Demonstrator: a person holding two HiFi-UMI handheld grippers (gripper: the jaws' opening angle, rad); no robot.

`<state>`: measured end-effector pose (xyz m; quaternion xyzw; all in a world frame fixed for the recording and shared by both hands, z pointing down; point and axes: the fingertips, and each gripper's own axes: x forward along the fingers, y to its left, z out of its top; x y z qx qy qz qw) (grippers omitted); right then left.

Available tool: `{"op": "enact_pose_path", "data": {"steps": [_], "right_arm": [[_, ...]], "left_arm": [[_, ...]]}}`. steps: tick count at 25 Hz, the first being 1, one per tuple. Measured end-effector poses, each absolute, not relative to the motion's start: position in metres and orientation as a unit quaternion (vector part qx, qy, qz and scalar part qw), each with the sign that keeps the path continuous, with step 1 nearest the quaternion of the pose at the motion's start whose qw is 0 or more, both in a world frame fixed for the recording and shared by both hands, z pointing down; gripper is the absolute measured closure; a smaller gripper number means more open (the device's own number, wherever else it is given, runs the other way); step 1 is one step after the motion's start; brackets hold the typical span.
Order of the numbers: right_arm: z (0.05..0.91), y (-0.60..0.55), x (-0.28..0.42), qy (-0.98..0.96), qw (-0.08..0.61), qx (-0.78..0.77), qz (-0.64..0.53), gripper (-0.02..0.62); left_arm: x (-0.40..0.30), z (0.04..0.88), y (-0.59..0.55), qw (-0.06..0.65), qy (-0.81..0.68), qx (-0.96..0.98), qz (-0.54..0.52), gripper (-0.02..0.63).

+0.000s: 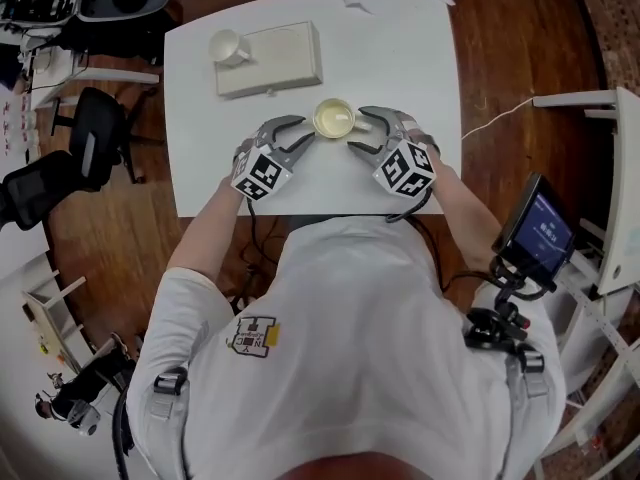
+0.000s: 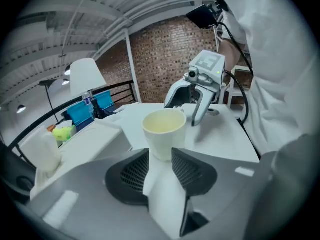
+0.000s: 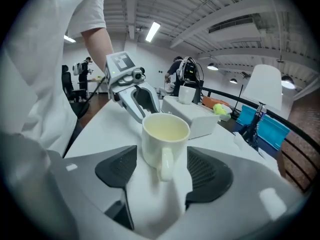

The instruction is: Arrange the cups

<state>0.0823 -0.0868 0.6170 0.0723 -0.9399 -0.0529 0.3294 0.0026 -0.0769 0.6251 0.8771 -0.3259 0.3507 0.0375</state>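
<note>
Cream-white cup on white table. Black-and-white square markers on left gripper and right gripper. Dark grey meshed pads. Reddish-brown wood floor.

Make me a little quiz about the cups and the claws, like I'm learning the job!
1. True or false: the cream ceramic mug stands upright on the white table.
2. The right claw is: A) shut on a spoon, B) open, with the mug's handle facing it, C) out of sight.
3. How many mugs show in the head view?
Key: 1 true; 2 B; 3 two, the cream one and a white mug on the white rectangular box.
</note>
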Motion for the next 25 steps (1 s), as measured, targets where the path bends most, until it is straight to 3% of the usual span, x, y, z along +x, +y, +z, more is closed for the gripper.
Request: {"op": "enact_pose_path", "data": {"steps": [2, 7, 17, 25], "right_arm": [[0.616, -0.084, 0.081, -0.942, 0.325, 0.057, -0.053, 0.240], [0.622, -0.093, 0.081, -0.939, 0.334, 0.062, -0.049, 0.227], [0.618, -0.097, 0.091, -0.932, 0.352, 0.067, -0.056, 0.234], [0.590, -0.103, 0.057, -0.929, 0.355, 0.057, -0.089, 0.235]], "left_arm": [[0.008, 0.621, -0.085, 0.023, -0.289, 0.891, 0.349, 0.432], [0.040, 0.617, -0.097, 0.000, -0.195, 0.918, 0.346, 0.324], [0.068, 0.614, -0.093, -0.014, -0.181, 0.917, 0.356, 0.313], [0.034, 0.589, -0.098, -0.017, -0.212, 0.913, 0.348, 0.313]]}}
